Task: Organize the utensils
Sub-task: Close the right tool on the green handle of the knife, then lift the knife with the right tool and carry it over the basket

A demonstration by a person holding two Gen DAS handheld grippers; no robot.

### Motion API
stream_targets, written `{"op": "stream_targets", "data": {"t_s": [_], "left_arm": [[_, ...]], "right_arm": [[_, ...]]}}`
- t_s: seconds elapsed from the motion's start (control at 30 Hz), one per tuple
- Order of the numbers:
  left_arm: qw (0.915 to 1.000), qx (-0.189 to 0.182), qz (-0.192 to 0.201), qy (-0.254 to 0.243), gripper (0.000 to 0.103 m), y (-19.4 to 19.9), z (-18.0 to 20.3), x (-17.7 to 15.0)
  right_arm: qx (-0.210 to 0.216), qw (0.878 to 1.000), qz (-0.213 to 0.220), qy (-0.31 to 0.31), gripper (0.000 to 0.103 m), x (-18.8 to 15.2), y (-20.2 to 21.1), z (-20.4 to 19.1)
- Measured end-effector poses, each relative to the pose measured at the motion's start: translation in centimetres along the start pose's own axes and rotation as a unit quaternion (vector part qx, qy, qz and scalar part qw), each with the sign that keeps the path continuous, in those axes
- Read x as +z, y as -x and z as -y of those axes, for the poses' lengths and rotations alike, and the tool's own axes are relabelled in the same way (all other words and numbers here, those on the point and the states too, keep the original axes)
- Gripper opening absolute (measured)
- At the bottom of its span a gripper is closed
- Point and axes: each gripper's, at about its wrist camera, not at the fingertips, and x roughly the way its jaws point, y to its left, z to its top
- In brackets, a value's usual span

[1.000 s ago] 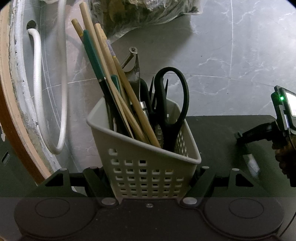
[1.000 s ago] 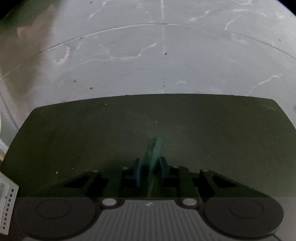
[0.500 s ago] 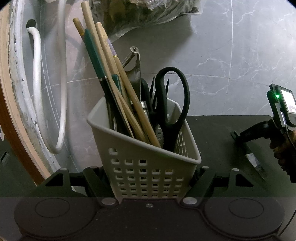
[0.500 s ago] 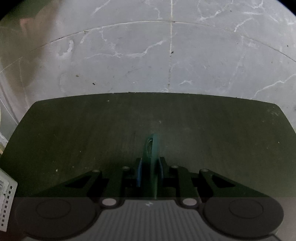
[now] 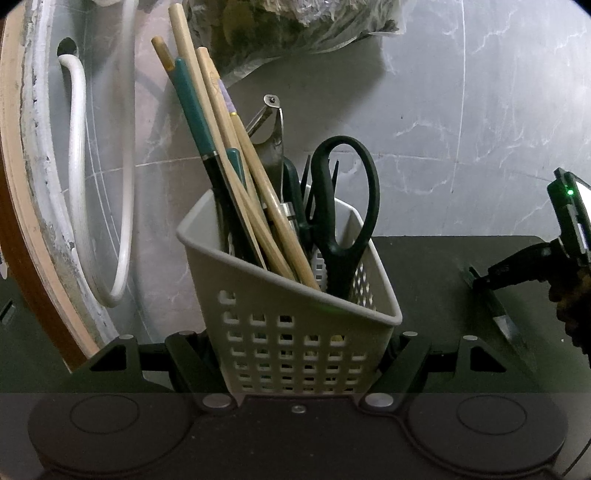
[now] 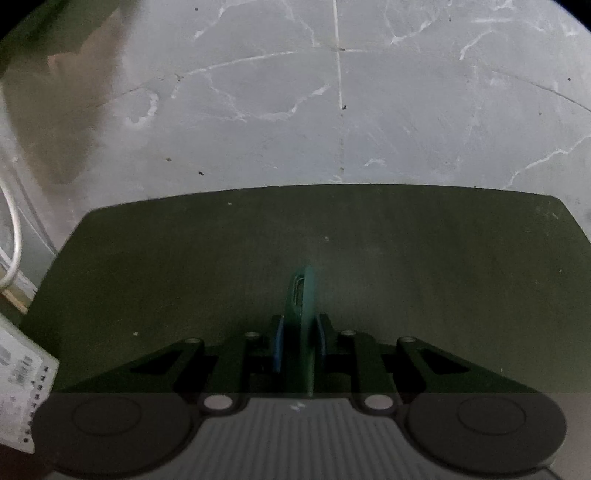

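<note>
A white perforated utensil basket sits between the fingers of my left gripper, which is shut on its lower walls. In it stand black scissors, wooden chopsticks, a teal-handled tool and a metal peeler. My right gripper is shut on the teal handle of a knife over the black table. In the left wrist view the right gripper sits at the far right, and the knife blade slants down toward the table.
A white hose loops by a wood-edged board at the left. A clear plastic bag lies on the grey marble floor behind the basket. A white perforated object with a label shows at the lower left of the right wrist view.
The right gripper has shifted slightly with the knife, and the blade now shows more clearly at the right of the left wrist view. The left gripper and basket have not moved.
</note>
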Motion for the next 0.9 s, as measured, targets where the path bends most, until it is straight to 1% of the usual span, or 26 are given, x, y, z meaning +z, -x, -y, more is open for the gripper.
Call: {"op": "stream_targets", "data": {"t_s": [0.1, 0.17, 0.3, 0.4, 0.53, 0.9], "left_arm": [[1.0, 0.0, 0.003, 0.001, 0.076, 0.1, -0.1, -0.2], [1.0, -0.001, 0.004, 0.0, 0.076, 0.2, -0.1, -0.2], [1.0, -0.002, 0.005, 0.0, 0.076, 0.2, -0.1, -0.3], [1.0, -0.004, 0.004, -0.003, 0.076, 0.2, -0.2, -0.3], [1.0, -0.006, 0.002, -0.004, 0.076, 0.3, -0.3, -0.1], [1.0, -0.005, 0.004, -0.005, 0.076, 0.3, -0.2, -0.2]], "right_arm": [[0.012, 1.0, 0.015, -0.001, 0.02, -0.3, 1.1, -0.1], [0.018, 0.999, 0.027, 0.0, 0.014, -0.5, 2.1, -0.1], [0.032, 0.998, 0.053, 0.002, 0.013, -0.7, 3.8, -0.2], [0.036, 0.998, 0.047, 0.007, 0.013, -0.8, 3.8, -0.2], [0.036, 0.999, 0.038, -0.003, 0.012, -1.1, 3.2, 0.3], [0.042, 0.999, 0.032, 0.004, 0.012, -1.3, 2.7, 0.4]]}}
